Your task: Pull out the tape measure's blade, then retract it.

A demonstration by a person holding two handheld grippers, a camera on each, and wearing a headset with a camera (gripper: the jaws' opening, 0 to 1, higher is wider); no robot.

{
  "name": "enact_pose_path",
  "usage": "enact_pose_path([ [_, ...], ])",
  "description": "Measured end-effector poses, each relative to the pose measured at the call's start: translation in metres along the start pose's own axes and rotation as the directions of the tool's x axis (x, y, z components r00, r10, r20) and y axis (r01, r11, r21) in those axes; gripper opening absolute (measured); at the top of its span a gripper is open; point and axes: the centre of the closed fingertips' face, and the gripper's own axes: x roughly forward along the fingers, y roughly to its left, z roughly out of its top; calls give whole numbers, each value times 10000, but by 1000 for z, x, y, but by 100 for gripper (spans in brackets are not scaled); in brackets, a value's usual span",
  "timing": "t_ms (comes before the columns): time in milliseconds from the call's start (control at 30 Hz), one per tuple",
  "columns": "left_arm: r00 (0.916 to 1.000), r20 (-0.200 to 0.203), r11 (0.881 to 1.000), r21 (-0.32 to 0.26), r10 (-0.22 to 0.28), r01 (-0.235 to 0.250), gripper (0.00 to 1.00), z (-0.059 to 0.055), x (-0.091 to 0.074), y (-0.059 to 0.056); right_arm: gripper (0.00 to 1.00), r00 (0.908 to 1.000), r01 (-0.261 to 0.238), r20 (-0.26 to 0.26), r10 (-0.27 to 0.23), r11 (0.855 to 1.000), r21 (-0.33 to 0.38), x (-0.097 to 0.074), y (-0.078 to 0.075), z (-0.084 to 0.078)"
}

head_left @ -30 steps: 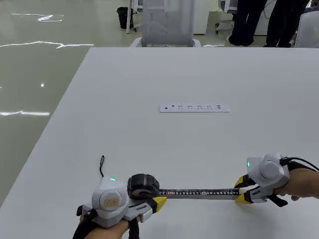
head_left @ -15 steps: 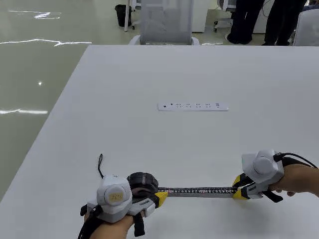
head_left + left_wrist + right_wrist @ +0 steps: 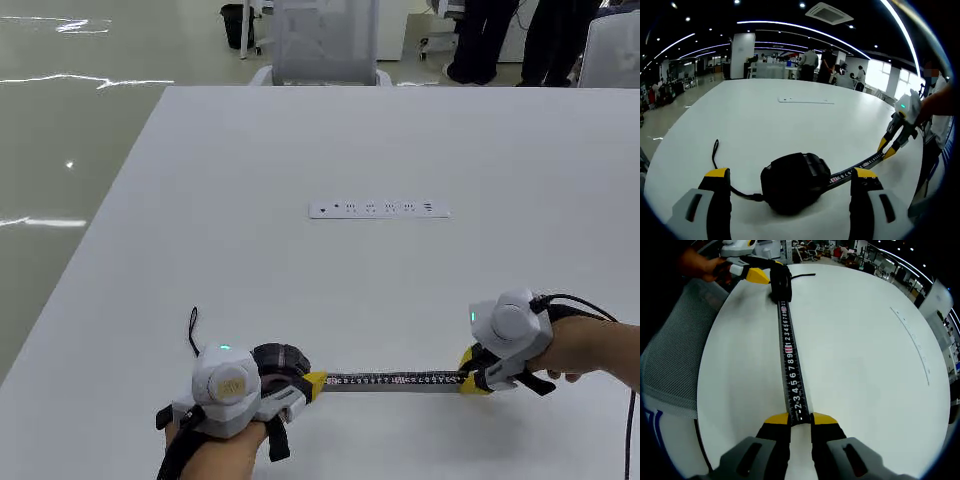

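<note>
A black tape measure case (image 3: 281,361) lies on the white table (image 3: 380,140) near its front edge. My left gripper (image 3: 293,388) stands open around the case (image 3: 795,182), with a gap showing at each yellow fingertip. The blade (image 3: 392,380) runs right from the case, flat and low over the table, to my right gripper (image 3: 468,383). That gripper (image 3: 800,417) is shut on the blade's end, and the numbered blade (image 3: 789,347) stretches away to the case (image 3: 781,282) and the left gripper (image 3: 762,276). A black wrist strap (image 3: 715,152) trails from the case.
A white power strip (image 3: 379,209) lies mid-table beyond the blade. A chair (image 3: 323,40) stands at the far edge, with people (image 3: 500,35) behind it. The table's left edge (image 3: 90,260) drops to a glossy floor. A cable (image 3: 632,420) hangs by the right hand.
My right gripper has moved left toward the case, so the length of blade showing is shorter. The left gripper and case have kept their place, and the head camera has tilted slightly.
</note>
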Motion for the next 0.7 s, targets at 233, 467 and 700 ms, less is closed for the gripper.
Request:
enact_pose_path([
  [233,9996,-30,9994,-195,276,-276,98,-1,4,0,14,10000,15,-29,-15,9999,144,0,0,-1],
  [467,9978,-348,9962,-648,568,-590,92,-10,13,2,14,9999,31,-135,-28,9998,201,0,0,-1],
  [700,9956,-414,9890,-1187,836,-880,92,-9,17,4,14,9998,58,-199,-54,9998,201,0,1,0],
])
